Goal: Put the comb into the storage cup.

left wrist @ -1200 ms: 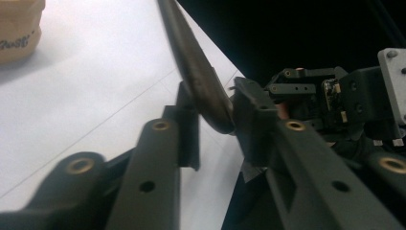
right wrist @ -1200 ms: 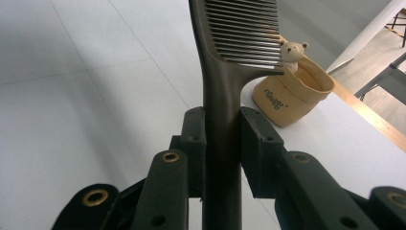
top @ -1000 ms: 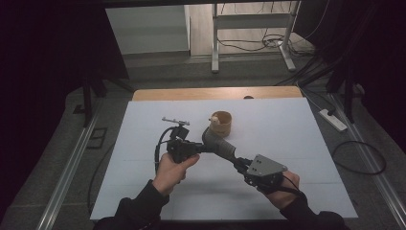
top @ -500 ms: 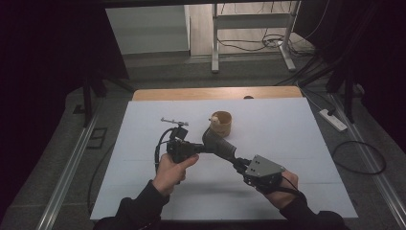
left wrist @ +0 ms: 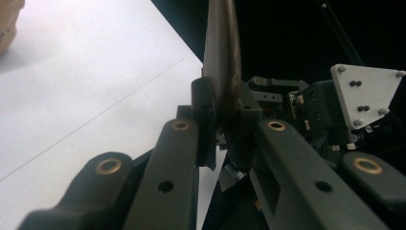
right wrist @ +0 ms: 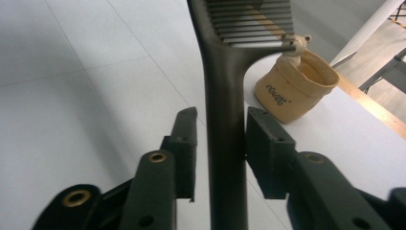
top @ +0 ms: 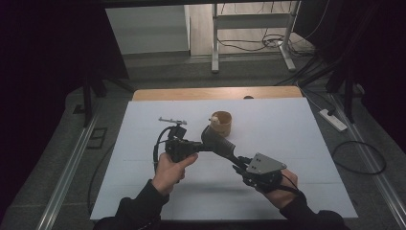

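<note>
Now comb [right wrist: 225,143] stands between right fingers [right wrist: 184,143], untouched.

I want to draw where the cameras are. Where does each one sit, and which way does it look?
High view: sits above the person's side, looks forward and down on the white table; left hand, right hand, left claw and right claw show.
Left gripper view: rides the left claw, looks along its jaws, shut on the comb, toward the right claw.
Right gripper view: rides the right claw, looks along its open jaws toward the tan cup.
Shared: high and right gripper views both show comb and cup.
</note>
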`<move>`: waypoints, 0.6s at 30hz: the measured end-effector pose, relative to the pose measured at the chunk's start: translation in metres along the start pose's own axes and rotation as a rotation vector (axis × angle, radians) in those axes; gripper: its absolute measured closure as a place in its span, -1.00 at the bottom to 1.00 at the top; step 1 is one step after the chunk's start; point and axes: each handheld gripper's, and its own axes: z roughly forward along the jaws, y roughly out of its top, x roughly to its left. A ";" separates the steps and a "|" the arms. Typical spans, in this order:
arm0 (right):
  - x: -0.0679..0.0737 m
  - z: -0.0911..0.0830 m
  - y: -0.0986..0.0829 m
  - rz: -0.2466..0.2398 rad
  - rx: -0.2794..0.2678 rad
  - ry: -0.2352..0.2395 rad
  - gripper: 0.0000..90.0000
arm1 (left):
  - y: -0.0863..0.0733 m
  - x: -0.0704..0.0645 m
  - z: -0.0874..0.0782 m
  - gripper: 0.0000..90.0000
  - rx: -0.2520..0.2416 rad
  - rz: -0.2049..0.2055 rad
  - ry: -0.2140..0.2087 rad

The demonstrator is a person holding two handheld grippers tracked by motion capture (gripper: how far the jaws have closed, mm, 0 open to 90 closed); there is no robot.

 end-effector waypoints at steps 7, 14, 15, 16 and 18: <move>-0.001 0.002 0.000 0.025 0.007 0.006 0.17 | 0.001 -0.003 -0.003 0.84 0.004 0.035 0.024; -0.006 0.003 -0.001 0.086 0.040 0.040 -0.16 | 0.002 -0.005 -0.004 0.84 0.004 0.061 0.044; -0.007 0.004 -0.002 0.088 0.047 0.048 -0.22 | 0.002 -0.005 -0.004 0.84 0.004 0.062 0.047; -0.007 0.004 -0.002 0.089 0.053 0.053 -0.26 | 0.002 -0.006 -0.005 0.84 0.002 0.064 0.050; -0.008 0.005 -0.002 0.099 0.064 0.063 -0.36 | 0.002 -0.006 -0.006 0.84 0.001 0.071 0.056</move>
